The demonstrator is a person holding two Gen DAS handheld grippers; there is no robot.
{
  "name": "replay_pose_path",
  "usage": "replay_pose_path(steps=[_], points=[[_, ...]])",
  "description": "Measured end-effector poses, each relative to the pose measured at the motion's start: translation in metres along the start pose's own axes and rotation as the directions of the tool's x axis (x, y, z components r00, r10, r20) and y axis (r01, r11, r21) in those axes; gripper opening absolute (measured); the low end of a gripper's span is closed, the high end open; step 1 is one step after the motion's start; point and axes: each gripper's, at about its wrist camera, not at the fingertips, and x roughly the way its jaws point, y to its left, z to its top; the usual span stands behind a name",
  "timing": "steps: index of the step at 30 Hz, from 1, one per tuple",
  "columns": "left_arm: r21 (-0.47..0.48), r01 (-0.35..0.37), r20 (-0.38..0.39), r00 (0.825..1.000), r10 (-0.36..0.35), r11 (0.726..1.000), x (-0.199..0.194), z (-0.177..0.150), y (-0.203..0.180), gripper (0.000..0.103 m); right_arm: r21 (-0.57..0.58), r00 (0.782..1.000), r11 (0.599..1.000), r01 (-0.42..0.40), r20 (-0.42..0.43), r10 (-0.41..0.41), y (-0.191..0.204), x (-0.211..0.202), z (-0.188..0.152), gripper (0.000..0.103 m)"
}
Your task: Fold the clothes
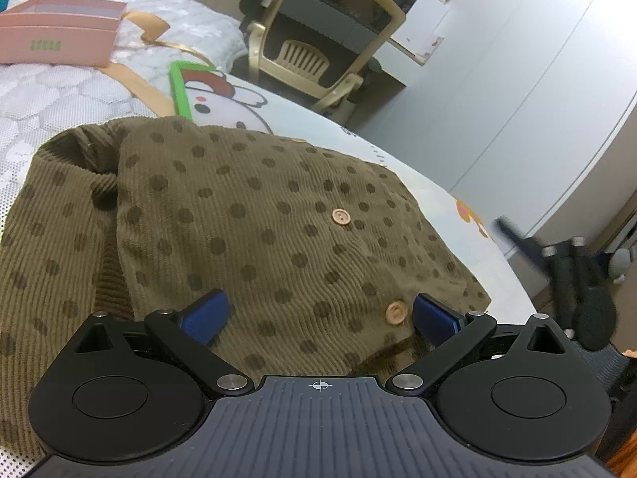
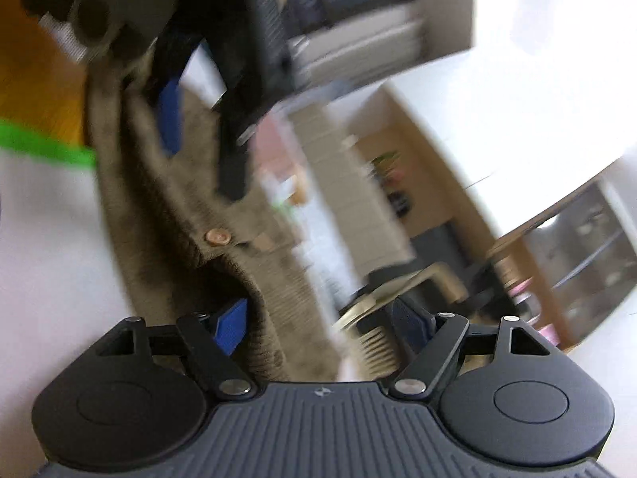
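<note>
Your jaws: both spread, nothing gripped.
Left gripper (image 1: 318, 314) over folded cardigan (image 1: 254, 215) on bed (image 1: 59, 91); right gripper (image 2: 318, 320) at its hem, blurred.

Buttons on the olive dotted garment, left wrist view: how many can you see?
3. One button mid-panel, one near the hem beside the left gripper, open above the cloth, and one faint at the far top edge. Folds may hide others.

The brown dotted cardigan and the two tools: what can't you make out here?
- Cardigan, left wrist view: near hem hidden under the left tool; left part cut off by the frame edge.
- Right wrist view: motion blur smears the room and the cardigan's dots.
- Right tool: open, but blur hides whether its fingers touch cloth.
</note>
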Motion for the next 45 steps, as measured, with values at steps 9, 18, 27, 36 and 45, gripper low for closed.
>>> replay_pose_path(steps=[9,18,27,36,45], points=[[-0.016,0.006,0.002,1.0,-0.006,1.0,0.0,0.001,0.002,0.102,0.218,0.986,0.97,0.111,0.095,-0.134,-0.047,-0.038,0.005,0.077],[0.018,-0.032,-0.017,0.999,0.032,0.999,0.0,-0.001,-0.006,0.102,0.584,0.919,0.799,-0.143,-0.221,0.326,-0.073,0.037,-0.053,0.077],[-0.065,-0.066,0.029,0.997,0.068,0.996,-0.043,0.02,0.016,0.102,0.799,0.84,0.53,-0.283,-0.061,0.54,-0.115,0.052,-0.068,0.081],[-0.177,-0.033,0.029,0.999,0.039,0.984,0.033,0.095,0.07,0.102,0.945,0.794,0.183,-0.271,0.112,0.598,-0.126,0.187,-0.062,0.081],[-0.102,-0.136,0.08,0.986,0.145,0.985,-0.036,0.075,0.069,0.102,0.896,0.815,0.365,-0.251,-0.008,0.58,-0.113,0.169,-0.066,0.081]])
